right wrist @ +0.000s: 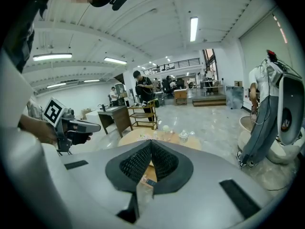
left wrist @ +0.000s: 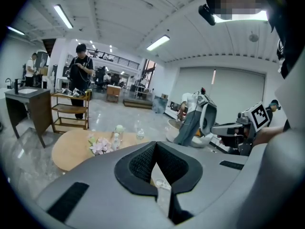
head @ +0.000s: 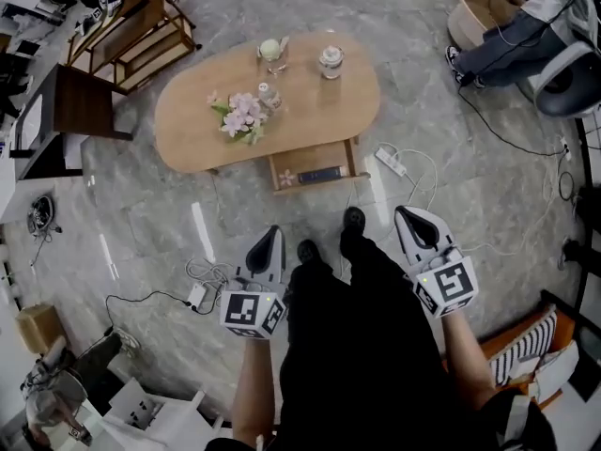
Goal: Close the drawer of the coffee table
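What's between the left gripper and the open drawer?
Only bare floor, by the head view, between the left gripper and the drawer.

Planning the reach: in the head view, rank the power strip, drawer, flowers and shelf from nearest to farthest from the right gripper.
1. Power strip, just ahead of the right gripper.
2. Drawer, open, left of the strip.
3. Flowers, beyond the drawer.
4. Shelf, far upper left.

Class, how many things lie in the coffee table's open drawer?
2: a small pink thing at the drawer's left end, a dark flat bar to its right. More may hide under the tabletop.
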Available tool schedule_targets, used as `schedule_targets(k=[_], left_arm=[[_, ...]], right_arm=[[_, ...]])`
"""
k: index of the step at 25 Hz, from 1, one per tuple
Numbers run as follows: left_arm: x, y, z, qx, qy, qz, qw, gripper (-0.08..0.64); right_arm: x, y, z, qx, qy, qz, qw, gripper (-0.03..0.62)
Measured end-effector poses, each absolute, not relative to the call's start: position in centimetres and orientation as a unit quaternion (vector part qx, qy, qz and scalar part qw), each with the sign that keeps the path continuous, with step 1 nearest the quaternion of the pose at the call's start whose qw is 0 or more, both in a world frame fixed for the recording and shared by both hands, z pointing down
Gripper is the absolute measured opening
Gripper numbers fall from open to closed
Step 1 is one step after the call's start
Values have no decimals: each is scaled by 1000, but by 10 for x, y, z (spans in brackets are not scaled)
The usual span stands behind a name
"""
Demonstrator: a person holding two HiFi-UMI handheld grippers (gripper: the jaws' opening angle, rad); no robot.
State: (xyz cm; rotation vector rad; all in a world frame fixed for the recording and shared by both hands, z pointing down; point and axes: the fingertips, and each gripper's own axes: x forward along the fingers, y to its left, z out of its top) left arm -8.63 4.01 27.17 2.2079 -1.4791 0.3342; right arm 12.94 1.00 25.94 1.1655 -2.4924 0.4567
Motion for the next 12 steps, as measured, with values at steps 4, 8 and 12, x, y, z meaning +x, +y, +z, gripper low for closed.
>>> schedule_targets(k=[4, 8, 12], left_arm=[[-79, 30, 294, 783, -558, 129, 242, 12], [-75, 20, 324, 772, -561, 144, 261, 12], [-75, 9, 365, 773, -548, 166, 274, 12]], right_arm=[[138, -6, 291, 376, -888, 170, 204, 12], [138, -19, 325, 357, -886, 186, 231, 12], [136, -28, 369, 342, -881, 193, 263, 12]])
